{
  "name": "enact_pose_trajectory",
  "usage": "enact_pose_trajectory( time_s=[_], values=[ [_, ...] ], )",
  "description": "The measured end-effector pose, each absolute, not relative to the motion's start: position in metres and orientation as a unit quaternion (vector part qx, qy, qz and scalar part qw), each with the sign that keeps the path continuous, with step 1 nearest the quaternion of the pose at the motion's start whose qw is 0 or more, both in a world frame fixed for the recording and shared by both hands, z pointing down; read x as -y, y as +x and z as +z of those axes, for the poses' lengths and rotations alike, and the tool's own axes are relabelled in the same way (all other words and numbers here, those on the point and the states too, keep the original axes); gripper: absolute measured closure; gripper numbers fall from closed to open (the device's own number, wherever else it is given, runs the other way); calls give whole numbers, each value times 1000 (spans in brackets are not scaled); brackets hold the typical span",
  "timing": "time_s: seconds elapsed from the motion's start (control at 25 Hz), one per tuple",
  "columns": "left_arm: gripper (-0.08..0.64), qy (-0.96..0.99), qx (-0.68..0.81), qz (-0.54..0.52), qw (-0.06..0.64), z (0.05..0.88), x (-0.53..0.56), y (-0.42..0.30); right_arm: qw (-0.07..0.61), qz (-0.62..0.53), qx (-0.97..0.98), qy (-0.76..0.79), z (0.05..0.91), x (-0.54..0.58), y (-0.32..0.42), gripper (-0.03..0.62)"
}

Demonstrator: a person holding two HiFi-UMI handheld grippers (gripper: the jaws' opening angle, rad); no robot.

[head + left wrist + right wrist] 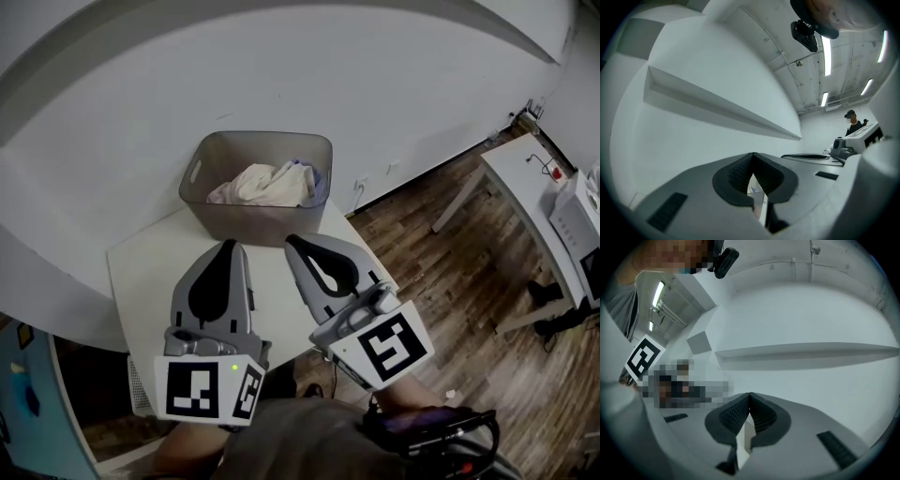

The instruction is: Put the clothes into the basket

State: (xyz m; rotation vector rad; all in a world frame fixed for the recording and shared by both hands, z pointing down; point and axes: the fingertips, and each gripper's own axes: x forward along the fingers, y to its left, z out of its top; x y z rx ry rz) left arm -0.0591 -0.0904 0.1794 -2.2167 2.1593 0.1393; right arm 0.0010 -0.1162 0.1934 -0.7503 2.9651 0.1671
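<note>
The left gripper (228, 246) and the right gripper (292, 241) are both shut tight, with nothing between their jaws. Just ahead of their tips the gray basket (255, 223) stands on the white table (150, 272). The clothes (267, 183) lie inside it in a pale heap. They look soft, light and floppy. A pinch on a raised fold near the top would likely hold best.

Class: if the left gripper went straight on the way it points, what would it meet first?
Likely the near wall of the basket, just ahead of the left gripper. Height is unclear: if it clears the rim, it would pass over the clothes.
</note>
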Motion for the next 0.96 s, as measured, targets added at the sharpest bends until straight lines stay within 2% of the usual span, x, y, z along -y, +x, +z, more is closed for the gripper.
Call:
enact_pose_trajectory(
  time_s=[0.96],
  values=[
    [551, -716, -695, 63, 32, 178, 81, -50, 51, 58, -966, -247, 191, 109, 10, 584]
  ],
)
